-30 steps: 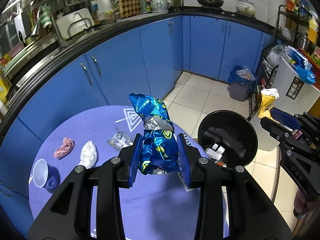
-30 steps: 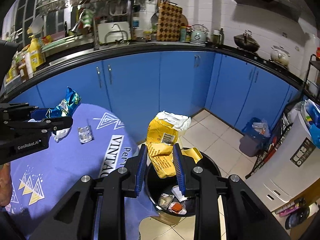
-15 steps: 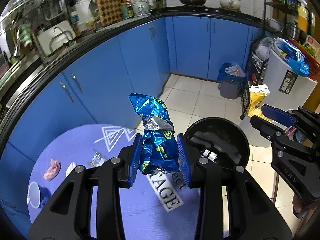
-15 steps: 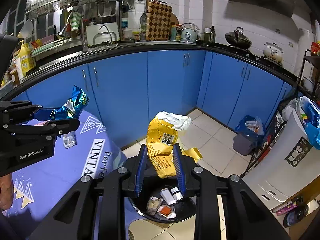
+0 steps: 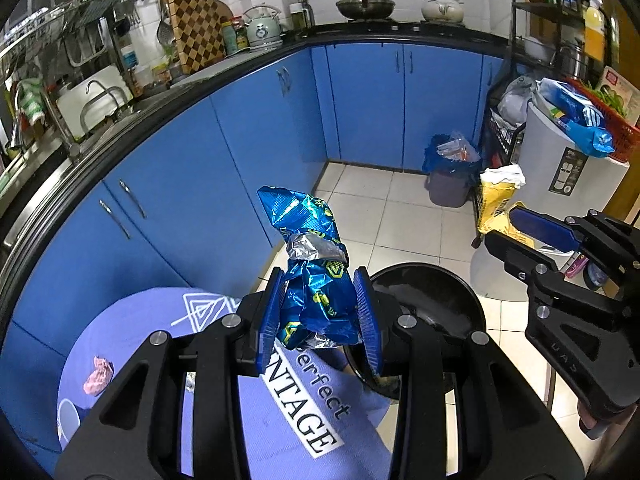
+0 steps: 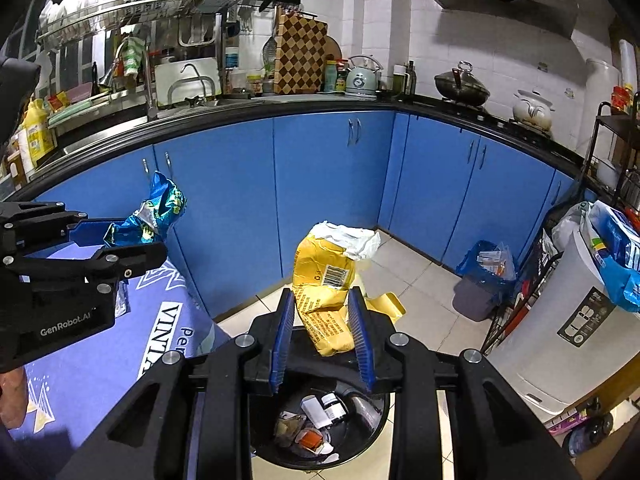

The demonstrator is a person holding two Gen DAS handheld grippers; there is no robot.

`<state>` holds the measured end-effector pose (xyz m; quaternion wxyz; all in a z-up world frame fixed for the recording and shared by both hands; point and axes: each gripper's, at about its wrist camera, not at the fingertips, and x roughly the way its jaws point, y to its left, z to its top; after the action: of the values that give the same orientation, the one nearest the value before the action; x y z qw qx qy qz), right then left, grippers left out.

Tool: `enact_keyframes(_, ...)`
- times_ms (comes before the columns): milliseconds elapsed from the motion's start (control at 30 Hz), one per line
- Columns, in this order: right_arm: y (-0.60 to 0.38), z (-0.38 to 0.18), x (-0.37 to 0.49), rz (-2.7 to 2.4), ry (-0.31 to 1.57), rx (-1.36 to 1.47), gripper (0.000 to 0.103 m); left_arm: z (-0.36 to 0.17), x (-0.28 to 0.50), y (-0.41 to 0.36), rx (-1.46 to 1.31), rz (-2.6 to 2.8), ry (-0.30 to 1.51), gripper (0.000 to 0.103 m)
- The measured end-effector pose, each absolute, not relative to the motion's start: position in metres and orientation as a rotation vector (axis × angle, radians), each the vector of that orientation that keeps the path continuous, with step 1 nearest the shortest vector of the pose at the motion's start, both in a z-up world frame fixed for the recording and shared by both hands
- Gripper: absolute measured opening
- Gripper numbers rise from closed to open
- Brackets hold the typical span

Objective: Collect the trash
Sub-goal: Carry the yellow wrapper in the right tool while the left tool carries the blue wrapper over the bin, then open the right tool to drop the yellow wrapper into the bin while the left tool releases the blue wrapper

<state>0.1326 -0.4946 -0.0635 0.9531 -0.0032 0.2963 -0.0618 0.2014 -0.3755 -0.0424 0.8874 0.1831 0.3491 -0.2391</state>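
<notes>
Kitchen; crumpled shiny blue wrapper (image 5: pixel 316 280), gripper-pinched.

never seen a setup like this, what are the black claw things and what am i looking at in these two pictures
They are two handheld grippers, each with a camera looking along its fingers. The left wrist view shows the left gripper shut on a crumpled blue foil wrapper, above the edge of a purple tablecloth that holds a pink scrap. The right wrist view shows the right gripper shut on a yellow paper bag over a black trash bin that already holds scraps.
</notes>
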Motion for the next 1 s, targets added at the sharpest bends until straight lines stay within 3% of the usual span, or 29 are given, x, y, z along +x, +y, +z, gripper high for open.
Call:
enact_keyframes(167, -0.506, -0.064, 0.14, -0.135, 0.614, 0.023, 0.029, -0.037, 0.206, -0.386, 0.39, -0.504, 0.716, 0.037)
enact_keyframes(300, -0.514, -0.064, 0.143, -0.146, 0.608, 0.043, 0.039, -0.033, 0.207, -0.392, 0.39, -0.51, 0.705, 0.038)
enact_keyframes(367, -0.517, -0.063, 0.143, -0.15, 0.6, 0.055, 0.07, -0.032, 0.208, -0.396, 0.391, -0.512, 0.702, 0.038)
enact_keyframes(433, -0.522, -0.061, 0.14, -0.174, 0.575, 0.062, 0.081, -0.032, 0.209, -0.399, 0.392, -0.515, 0.704, 0.038)
enact_keyframes(1000, -0.56, -0.078, 0.122, -0.261, 0.574, 0.144, 0.082, -0.035, 0.204, -0.437, 0.425, -0.563, 0.693, 0.038)
